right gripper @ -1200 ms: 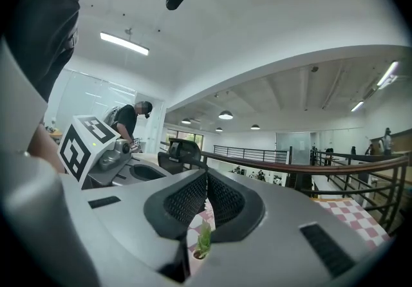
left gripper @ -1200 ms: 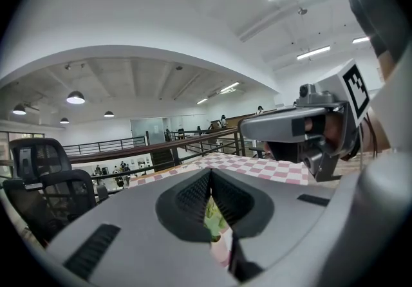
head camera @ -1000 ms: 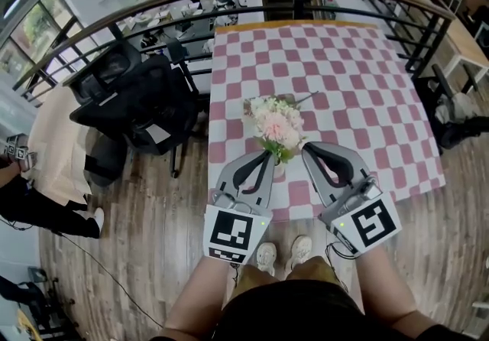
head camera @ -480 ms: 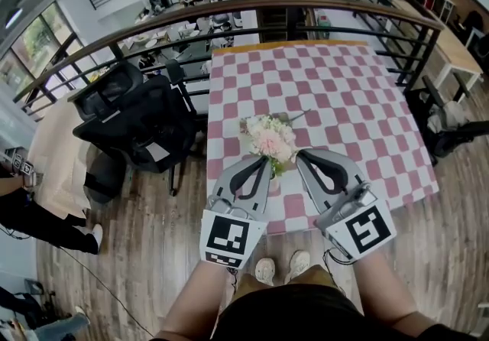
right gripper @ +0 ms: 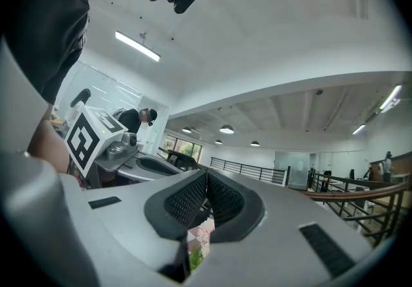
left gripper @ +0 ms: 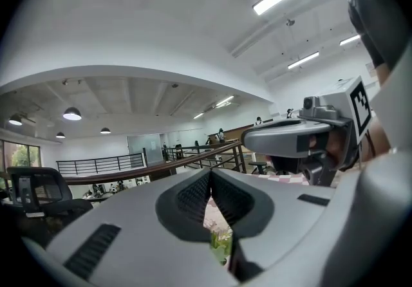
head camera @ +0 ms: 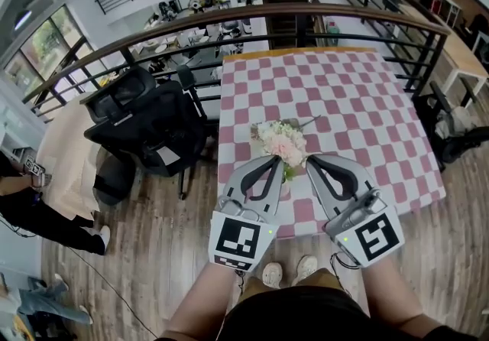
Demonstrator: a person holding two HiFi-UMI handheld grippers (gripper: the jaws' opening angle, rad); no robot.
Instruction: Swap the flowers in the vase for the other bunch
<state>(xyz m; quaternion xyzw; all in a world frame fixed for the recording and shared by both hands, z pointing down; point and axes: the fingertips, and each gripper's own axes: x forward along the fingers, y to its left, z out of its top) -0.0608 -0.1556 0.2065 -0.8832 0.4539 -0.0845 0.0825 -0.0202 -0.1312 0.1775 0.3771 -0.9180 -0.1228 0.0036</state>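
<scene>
Flowers, a pink-and-white bunch, sit at centre frame on the checked bench, twd its lower-left edge (whatever holds the stems is hidden behind the tongs). Left tongs and right tongs flank the bunch's lower end, just beside it, both w/ jaws closed tip to tip, nothing pinched. Black chair stands left of the bench; railing curves across the upper frame.
</scene>
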